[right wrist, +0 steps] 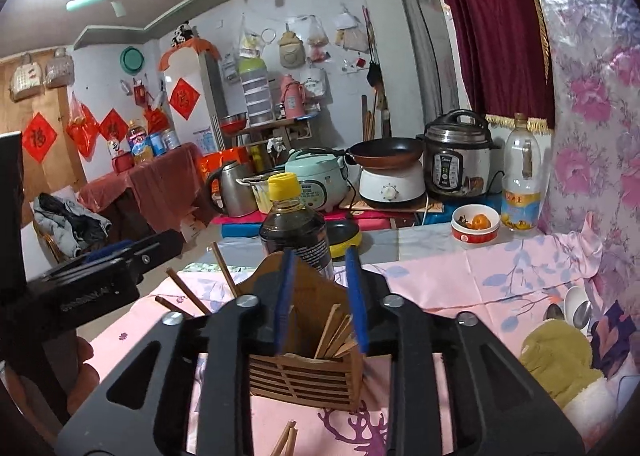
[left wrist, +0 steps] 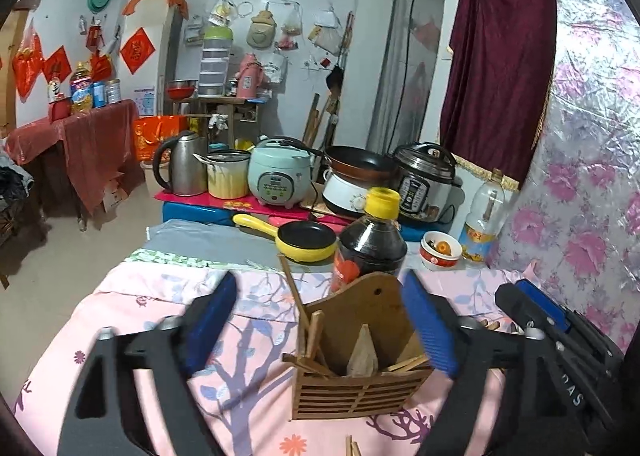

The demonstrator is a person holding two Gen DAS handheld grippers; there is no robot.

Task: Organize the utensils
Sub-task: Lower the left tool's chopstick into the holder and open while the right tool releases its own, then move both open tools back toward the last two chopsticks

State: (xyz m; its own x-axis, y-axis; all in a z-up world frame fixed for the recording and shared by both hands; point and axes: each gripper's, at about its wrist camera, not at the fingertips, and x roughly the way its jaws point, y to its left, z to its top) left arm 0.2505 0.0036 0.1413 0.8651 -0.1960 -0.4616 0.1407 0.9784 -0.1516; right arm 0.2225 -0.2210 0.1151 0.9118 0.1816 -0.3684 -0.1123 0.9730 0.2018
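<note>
Wooden holder (left wrist: 360, 372) mid-cloth | left tongs (left wrist: 324, 330) released (wide) | right tongs (right wrist: 322, 298) parted, nothing gripped

- A surface under a pink cloth (left wrist: 132, 308) with a purple tree print fills the lower half of both views.
- A wooden utensil holder (left wrist: 360, 372) stands on it at lower centre, chopsticks (left wrist: 310, 336) inside.
- Behind the holder stands a dark sauce bottle (left wrist: 370, 244) with a yellow cap.
- A yellow small pan (left wrist: 304, 240), a red-and-white bowl (left wrist: 440, 250) and a clear plastic bottle (left wrist: 486, 215) are further back.
- Loose chopsticks (right wrist: 286, 438) lie at the bottom edge.
- Spoons (right wrist: 576, 310) lie at the right edge.
</note>
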